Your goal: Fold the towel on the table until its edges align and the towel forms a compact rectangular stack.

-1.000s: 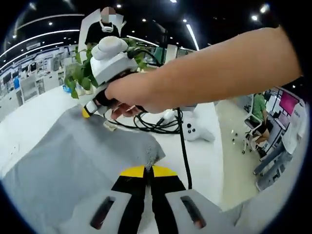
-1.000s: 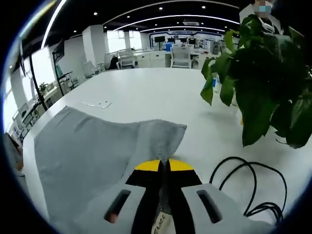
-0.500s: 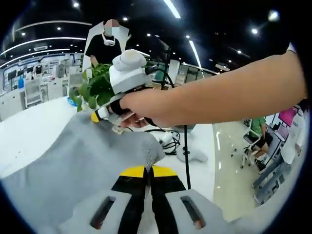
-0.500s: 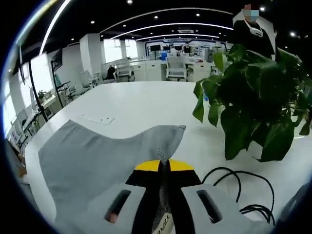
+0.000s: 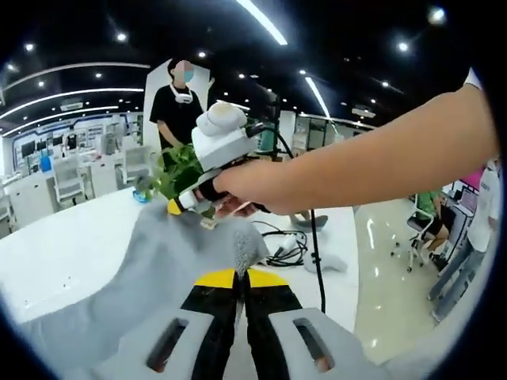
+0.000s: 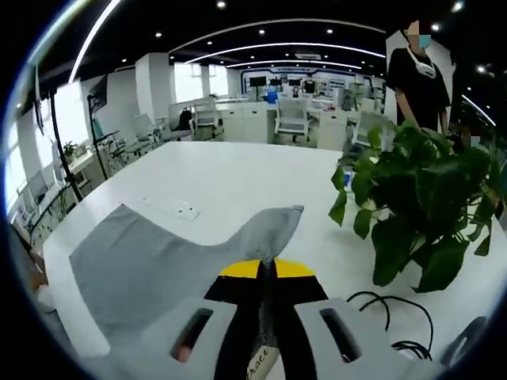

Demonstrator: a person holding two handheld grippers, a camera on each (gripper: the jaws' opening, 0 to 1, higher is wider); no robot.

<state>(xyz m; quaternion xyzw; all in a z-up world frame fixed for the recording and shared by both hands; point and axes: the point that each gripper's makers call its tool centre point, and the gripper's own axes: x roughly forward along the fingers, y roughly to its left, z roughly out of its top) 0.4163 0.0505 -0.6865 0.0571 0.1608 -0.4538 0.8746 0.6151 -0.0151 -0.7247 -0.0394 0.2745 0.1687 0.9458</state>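
Where the left gripper view looks along its own jaws, the left hand-held gripper [image 5: 240,273] has its yellow-tipped jaws pressed together on a corner of the grey towel [image 5: 119,293], which stands up in a small peak just above the tips. From that peak the towel slopes down and away over the white worktop [image 5: 55,257]. Past the peak, the right hand-held gripper [image 5: 184,207] comes in with a bare arm [image 5: 372,154] behind it; its yellow tips touch the towel's far edge, though this view does not show how its jaws stand. A plant [image 5: 178,170] sits just behind that gripper, and a black cable [image 5: 289,249] lies coiled on the worktop beside the towel. A person in black [image 5: 181,107] stands beyond the plant.

Seen in the right gripper view, the right hand-held gripper [image 6: 264,273] has its jaws closed on another towel [image 6: 150,269] corner, the cloth rising in a point right above the tips. Below that corner the towel drapes onto the worktop [image 6: 238,178]. The plant [image 6: 420,214] stands near the towel, apart from it, with the cable [image 6: 396,317] looped at its foot. A person in black [image 6: 416,75] stands behind the plant.
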